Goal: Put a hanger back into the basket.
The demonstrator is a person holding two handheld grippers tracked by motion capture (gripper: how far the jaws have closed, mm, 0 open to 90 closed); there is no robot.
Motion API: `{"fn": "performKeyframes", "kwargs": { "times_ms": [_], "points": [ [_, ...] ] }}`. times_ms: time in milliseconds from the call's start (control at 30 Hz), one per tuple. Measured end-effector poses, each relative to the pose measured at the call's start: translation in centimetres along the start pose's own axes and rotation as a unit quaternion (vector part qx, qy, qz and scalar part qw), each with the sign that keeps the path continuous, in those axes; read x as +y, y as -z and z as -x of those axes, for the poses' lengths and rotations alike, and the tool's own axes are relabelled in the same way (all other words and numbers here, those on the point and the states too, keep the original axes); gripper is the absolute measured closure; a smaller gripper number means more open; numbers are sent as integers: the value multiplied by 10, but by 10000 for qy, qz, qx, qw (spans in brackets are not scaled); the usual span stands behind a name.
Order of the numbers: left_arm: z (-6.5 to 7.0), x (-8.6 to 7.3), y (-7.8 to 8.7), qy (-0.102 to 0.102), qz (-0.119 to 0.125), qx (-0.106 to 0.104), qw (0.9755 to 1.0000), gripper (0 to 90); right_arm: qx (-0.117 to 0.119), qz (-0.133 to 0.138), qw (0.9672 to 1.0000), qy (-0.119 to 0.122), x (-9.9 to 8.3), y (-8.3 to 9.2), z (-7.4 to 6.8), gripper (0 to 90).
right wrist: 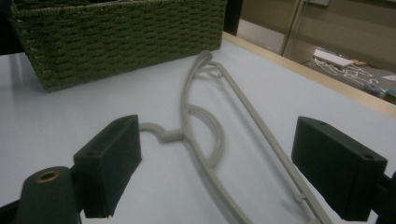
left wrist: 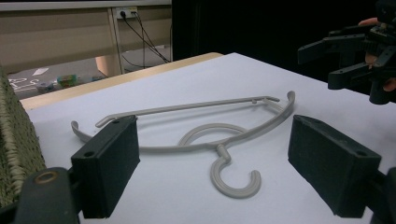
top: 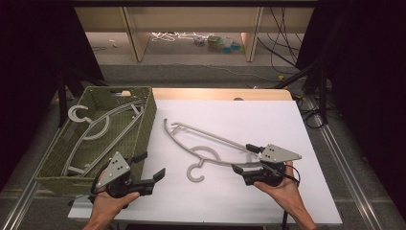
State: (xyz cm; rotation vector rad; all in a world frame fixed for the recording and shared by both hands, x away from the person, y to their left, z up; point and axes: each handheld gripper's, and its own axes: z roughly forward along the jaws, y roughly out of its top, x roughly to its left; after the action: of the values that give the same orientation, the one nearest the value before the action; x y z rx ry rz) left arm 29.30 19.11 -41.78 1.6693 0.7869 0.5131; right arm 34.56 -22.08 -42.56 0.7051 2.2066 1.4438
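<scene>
A pale grey plastic clothes hanger lies flat on the white bench, near its middle, with its hook curling toward the person and its long straight bar running diagonally from the upper left down to the right. It is slim and smooth, with a curved shoulder, a small half-round loop beside the neck and upturned tips at both ends. To its left, at the edge of the bench, sits a rectangular basket woven of olive-green cord with a rough, ribbed texture; inside it rest more grey hangers of the same make, one hook poking over the far rim. The left tongs, black with a grey three-cornered plate on top, are held in the person's left hand just in front of the basket, their blocky matt jaws spread wide with nothing between them. The right tongs, held in the right hand, sit at the hanger's right end, jaws likewise wide apart and empty; from the right gripper view the hanger's bar and shoulder lie on the bench in the gap ahead of them, not gripped. Beyond the bench, pale wooden furniture legs and loose cables stand on a grey floor.
</scene>
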Motion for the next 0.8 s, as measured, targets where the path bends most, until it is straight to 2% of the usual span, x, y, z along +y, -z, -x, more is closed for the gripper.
{"fn": "performKeyframes", "kwargs": {
  "times_ms": [133, 200, 300, 333, 400, 500, 567, 700, 767, 800],
  "points": [
    [2, -4, -2, -64, -7, -44, 10000, 165, 31, -111, 9999, -44, -1, -1, -1, 165],
    [3, -5, -2, -66, -22, -28, 10000, 165, -7, -55, 10000, 20, -2, -3, 0, 165],
    [4, -7, -3, -17, -60, -40, 10000, 166, 59, -127, 9999, -15, -1, -3, 0, 165],
    [3, -7, -3, -64, -65, -57, 9999, 166, 45, -118, 9999, 7, -2, -5, 1, 165],
    [3, -7, -4, -62, -77, -73, 9999, 166, 150, -294, 9995, 23, -1, -8, 3, 166],
    [4, -8, -5, -55, -84, -89, 9999, 166, 331, -673, 9971, 121, -2, -15, 7, 180],
    [4, -8, -5, -77, -97, -79, 9999, 166, 390, -896, 9948, 289, -1, -20, 9, 186],
    [5, -9, -6, -59, -103, -81, 9999, 166, 474, -1096, 9921, 384, 2, -27, 15, 209],
    [4, -9, -6, -96, -106, -88, 9999, 166, 536, -1262, 9898, 374, 3, -31, 19, 217],
    [4, -8, -6, -145, -111, -104, 9998, 166, 594, -1403, 9875, 404, 3, -33, 21, 238]
  ]
}}
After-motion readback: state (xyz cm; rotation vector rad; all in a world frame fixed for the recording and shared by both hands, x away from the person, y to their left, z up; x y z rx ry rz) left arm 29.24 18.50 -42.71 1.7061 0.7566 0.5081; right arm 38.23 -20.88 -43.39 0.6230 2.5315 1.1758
